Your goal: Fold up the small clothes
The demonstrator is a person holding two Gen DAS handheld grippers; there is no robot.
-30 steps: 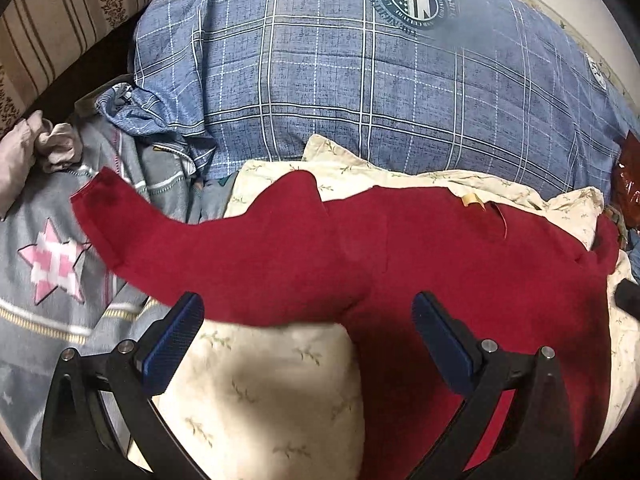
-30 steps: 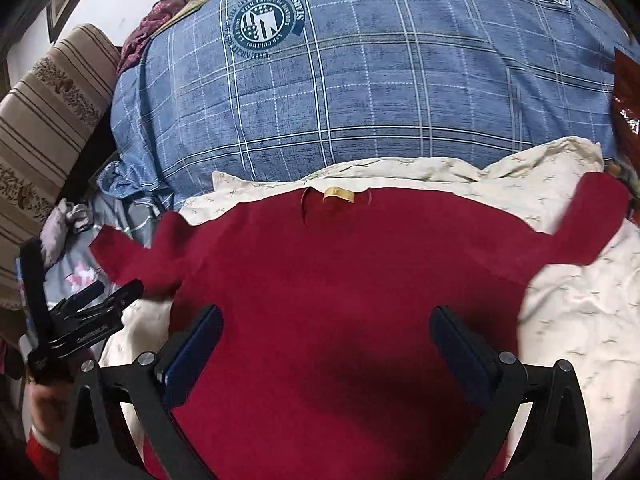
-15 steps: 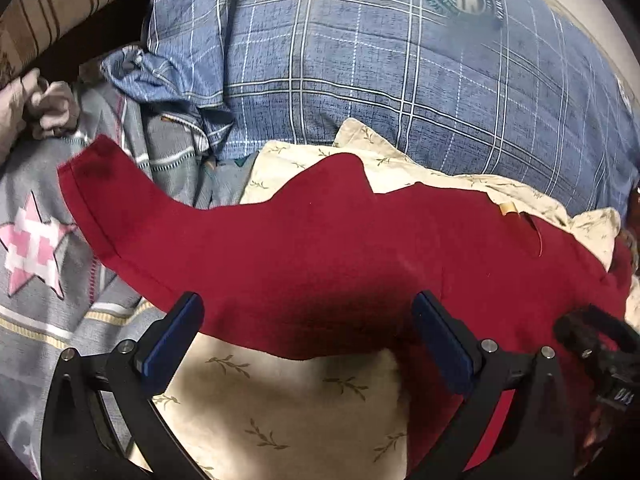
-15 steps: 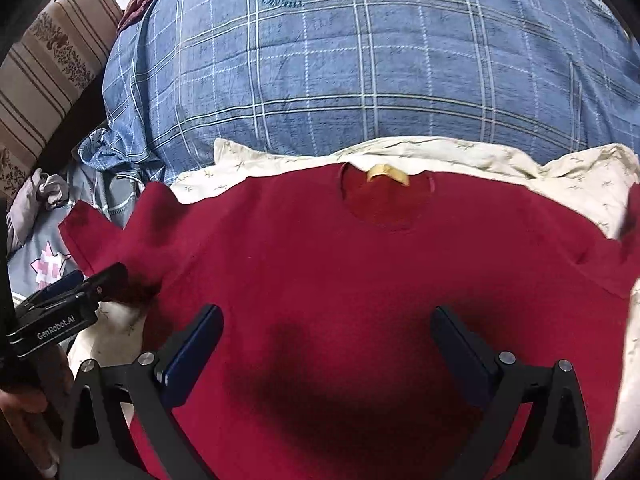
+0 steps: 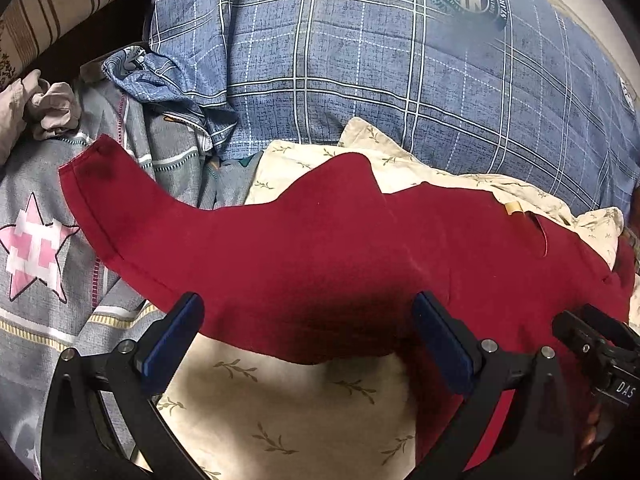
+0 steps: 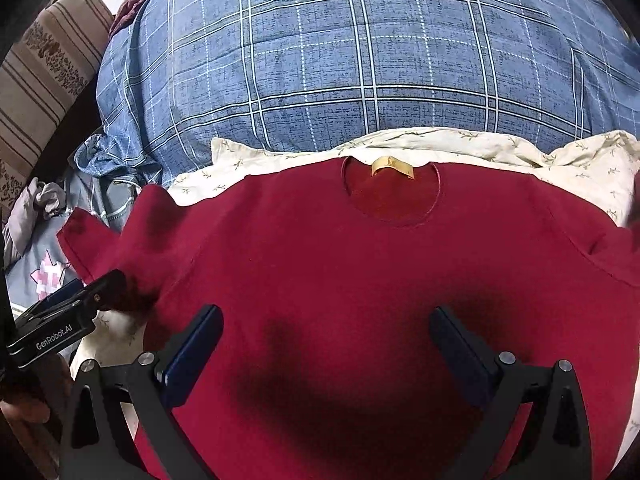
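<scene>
A small dark red shirt lies spread flat, front up, on a cream leaf-print cloth, its round neck with a tan label at the far side. Its left sleeve stretches out over grey bedding. My left gripper is open and empty, just above the lower edge of that sleeve and armpit. My right gripper is open and empty over the shirt's chest. The left gripper also shows in the right wrist view beside the sleeve.
A big blue plaid pillow lies behind the shirt. Grey bedding with a pink star is at the left, with a crumpled pale cloth. A striped headboard stands at far left.
Both grippers have moved forward and lower toward the shirt. The left one has shifted left along the sleeve. The shirt has not moved.
</scene>
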